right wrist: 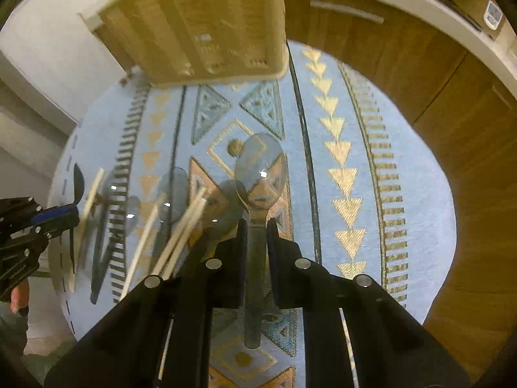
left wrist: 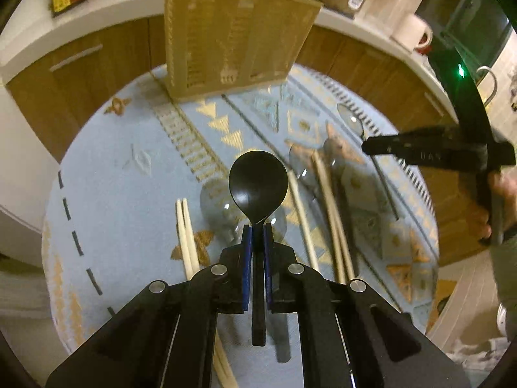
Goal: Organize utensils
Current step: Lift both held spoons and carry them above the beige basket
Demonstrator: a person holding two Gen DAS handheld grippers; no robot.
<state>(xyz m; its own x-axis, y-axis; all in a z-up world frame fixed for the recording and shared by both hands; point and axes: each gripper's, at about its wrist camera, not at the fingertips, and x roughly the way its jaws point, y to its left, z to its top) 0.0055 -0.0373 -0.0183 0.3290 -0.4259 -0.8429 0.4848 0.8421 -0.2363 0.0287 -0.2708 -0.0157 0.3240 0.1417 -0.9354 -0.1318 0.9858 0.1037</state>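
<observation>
My left gripper (left wrist: 257,230) is shut on the neck of a black spoon (left wrist: 258,186), bowl forward, held above the patterned cloth. In the right wrist view, that left gripper (right wrist: 69,214) and its black spoon (right wrist: 78,182) show at the left edge. My right gripper (right wrist: 257,226) is shut on the neck of a metal spoon (right wrist: 261,173), its handle running back between the fingers. The right gripper (left wrist: 370,146) reaches in from the right in the left wrist view. A beige slotted utensil holder (left wrist: 232,38) (right wrist: 200,26) stands at the table's far side.
Pale chopsticks (left wrist: 185,236) (right wrist: 181,232) and more metal spoons (left wrist: 213,203) (right wrist: 174,187) lie on the round table's blue cloth (left wrist: 113,174) (right wrist: 416,168). Wooden cabinets (left wrist: 97,74) and a white counter with a mug (left wrist: 413,30) curve behind. A person's hand (left wrist: 504,200) holds the right gripper.
</observation>
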